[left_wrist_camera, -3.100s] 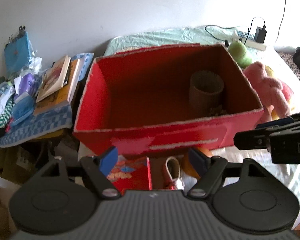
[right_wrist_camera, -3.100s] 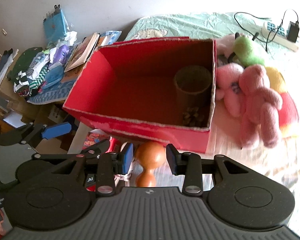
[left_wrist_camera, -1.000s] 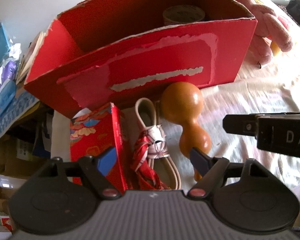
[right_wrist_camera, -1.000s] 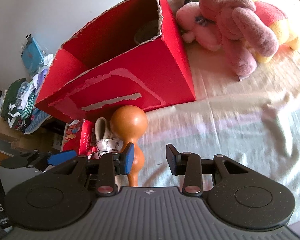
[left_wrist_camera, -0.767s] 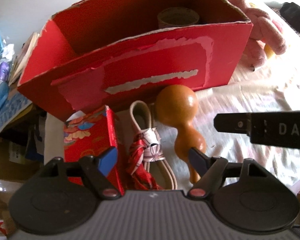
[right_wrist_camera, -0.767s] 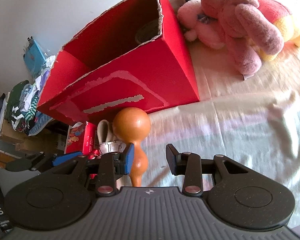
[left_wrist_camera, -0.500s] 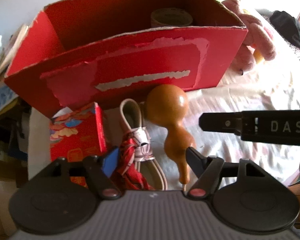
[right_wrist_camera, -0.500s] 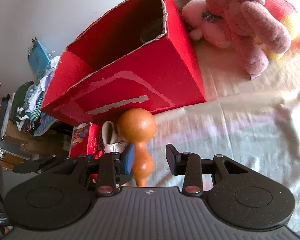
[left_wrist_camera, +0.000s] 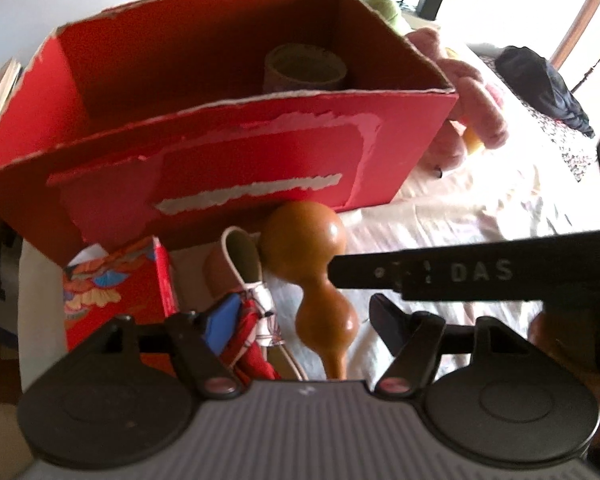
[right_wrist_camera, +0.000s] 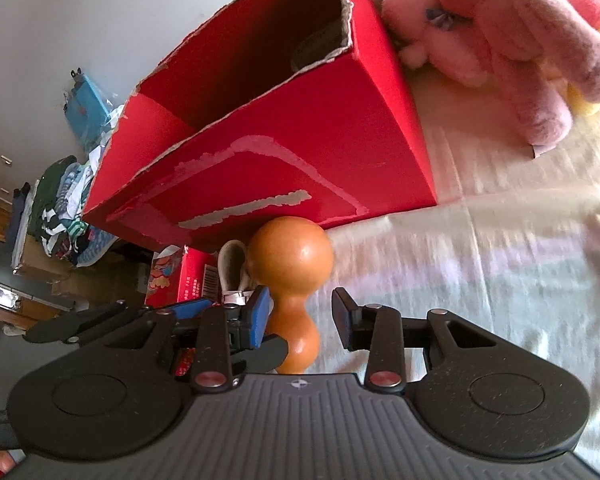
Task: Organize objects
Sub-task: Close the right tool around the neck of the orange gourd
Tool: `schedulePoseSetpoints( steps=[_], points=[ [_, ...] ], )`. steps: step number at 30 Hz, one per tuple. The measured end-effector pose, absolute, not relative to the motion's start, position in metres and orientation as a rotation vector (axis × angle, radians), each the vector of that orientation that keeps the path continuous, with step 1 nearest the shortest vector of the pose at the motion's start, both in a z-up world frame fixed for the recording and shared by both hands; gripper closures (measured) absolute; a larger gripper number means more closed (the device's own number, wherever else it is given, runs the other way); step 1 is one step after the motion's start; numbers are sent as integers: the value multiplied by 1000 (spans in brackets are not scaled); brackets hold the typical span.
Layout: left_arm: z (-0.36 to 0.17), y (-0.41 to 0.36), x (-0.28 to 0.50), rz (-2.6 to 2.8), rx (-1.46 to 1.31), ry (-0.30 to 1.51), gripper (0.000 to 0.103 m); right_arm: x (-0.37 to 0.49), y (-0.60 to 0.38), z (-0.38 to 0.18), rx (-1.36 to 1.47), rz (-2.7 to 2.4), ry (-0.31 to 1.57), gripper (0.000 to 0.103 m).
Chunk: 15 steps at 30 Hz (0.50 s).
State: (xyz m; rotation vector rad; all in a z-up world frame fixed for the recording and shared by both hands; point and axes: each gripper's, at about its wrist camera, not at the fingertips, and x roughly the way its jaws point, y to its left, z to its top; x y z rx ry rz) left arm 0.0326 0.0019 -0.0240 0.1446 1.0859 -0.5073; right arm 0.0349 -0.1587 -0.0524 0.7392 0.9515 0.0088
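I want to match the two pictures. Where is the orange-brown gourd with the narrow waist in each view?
Left wrist view: the orange-brown gourd lies at lower centre, just above the open left gripper.
Right wrist view: the gourd sits at centre, between the fingers of the open right gripper.
Shared landmark: the big red cardboard box stands right behind the gourd.

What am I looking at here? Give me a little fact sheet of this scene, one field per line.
Setting: pale bedsheet
Container: open red box, a round brown pot inside
In front of box: orange gourd, small patterned red box, pale looped strap
Beside box: pink plush toys
Left claw: open, holding nothing
Right claw: open, either side of the gourd's narrow waist
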Motion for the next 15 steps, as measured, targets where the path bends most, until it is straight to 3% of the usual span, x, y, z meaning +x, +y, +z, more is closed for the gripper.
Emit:
schedulePoseSetpoints(
  steps=[15],
  points=[
    [-8,7,29,-653,113,1045,34,53,-160,-76,788,117,992,64]
  ],
)
